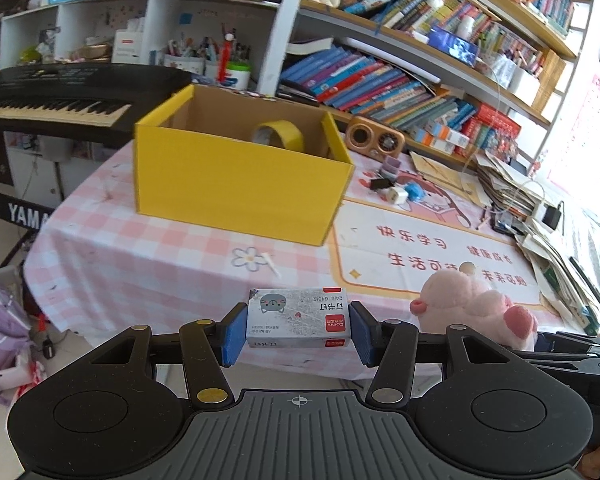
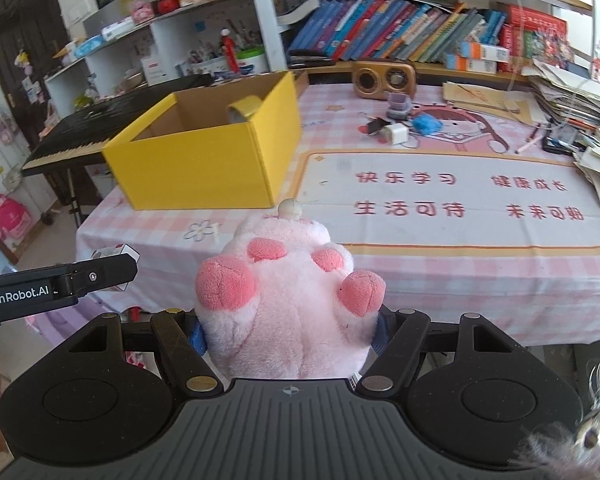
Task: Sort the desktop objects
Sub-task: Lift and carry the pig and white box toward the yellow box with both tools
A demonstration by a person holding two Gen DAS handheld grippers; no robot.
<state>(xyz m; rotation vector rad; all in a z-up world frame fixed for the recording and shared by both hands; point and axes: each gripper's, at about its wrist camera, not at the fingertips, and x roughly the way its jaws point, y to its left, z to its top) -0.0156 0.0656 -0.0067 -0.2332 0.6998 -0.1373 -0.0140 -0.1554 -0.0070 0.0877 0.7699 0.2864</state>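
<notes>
Far left of the desk (image 2: pixel 440 280): yellow box (image 1: pixel 236 188), open-topped, standing on the pink checked cloth; one roll of yellow tape (image 1: pixel 278 134) already inside, against the far wall; remainder of interior seemingly empty, part hidden by the near wall. Ahead of the box, low in the left wrist view: left tool (image 1: pixel 298 330), pads closed on both ends of a small grey staple box (image 1: pixel 298 316), held clear of the desk edge, not yet over the yellow box. Just to the right: right tool (image 2: pixel 288 334), pads largely hidden but pressed into the sides of a pink plush toy (image 2: pixel 288 300), paws up, also short of the box. Further right, mid-desk beyond the printed mat: loose cluster still unsorted, comprising black binder clip (image 2: pixel 374 126), white charger plug (image 2: pixel 396 134), blue item (image 2: pixel 426 122), small purple container (image 2: pixel 398 104). Judged progress: one item boxed, two in transit, several left.
</notes>
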